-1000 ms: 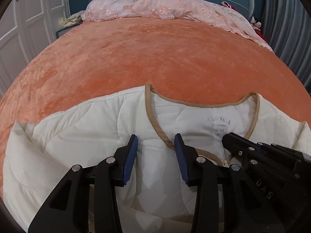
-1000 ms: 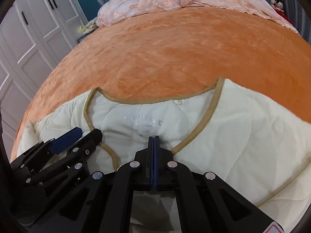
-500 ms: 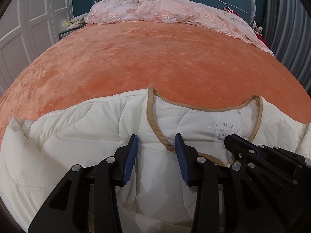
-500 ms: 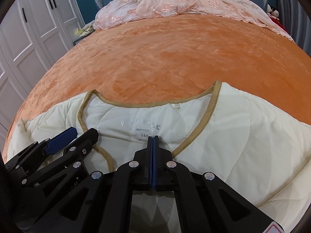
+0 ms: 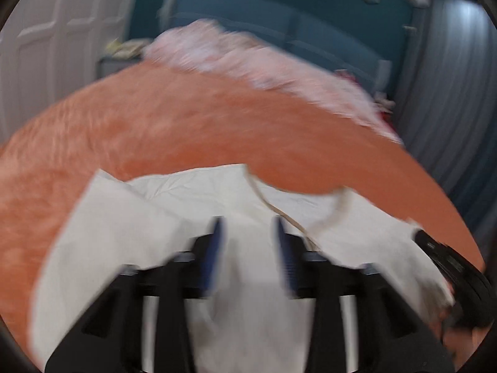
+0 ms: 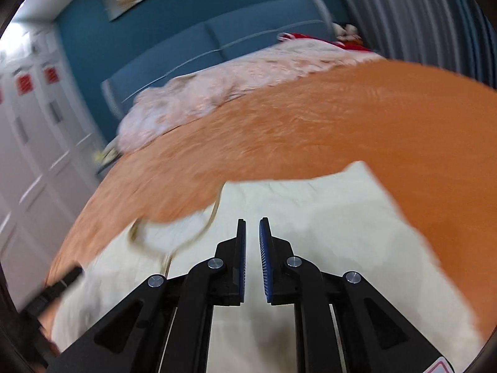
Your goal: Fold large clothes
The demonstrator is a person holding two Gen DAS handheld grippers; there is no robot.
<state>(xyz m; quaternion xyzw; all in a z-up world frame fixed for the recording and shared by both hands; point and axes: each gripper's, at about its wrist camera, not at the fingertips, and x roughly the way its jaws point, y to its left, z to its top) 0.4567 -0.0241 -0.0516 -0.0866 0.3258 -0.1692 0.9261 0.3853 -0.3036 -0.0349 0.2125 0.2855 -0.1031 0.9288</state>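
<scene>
A cream quilted jacket [image 5: 174, 217] with tan trim lies on the orange bedspread [image 5: 174, 130]; it also shows in the right wrist view [image 6: 326, 217]. Both views are motion-blurred. My left gripper [image 5: 248, 233] is open and empty, above the jacket's middle, left of the tan neckline trim [image 5: 279, 211]. My right gripper [image 6: 252, 233] is slightly open with a narrow gap and holds nothing, above the jacket, right of the trim [image 6: 186, 242]. The right gripper shows at the left view's right edge [image 5: 450, 264], and the left gripper at the right view's left edge [image 6: 56, 289].
A pink lace cover [image 6: 233, 80] lies at the bed's far end before a blue headboard [image 6: 248, 37]. White wardrobe doors [image 6: 34, 143] stand on the left, grey curtains [image 5: 450, 93] on the right. The orange bedspread [image 6: 341, 118] stretches beyond the jacket.
My right gripper went from shut to slightly open. Both grippers pulled back and apart and tilted up; the jacket now looks smaller and the views are blurred.
</scene>
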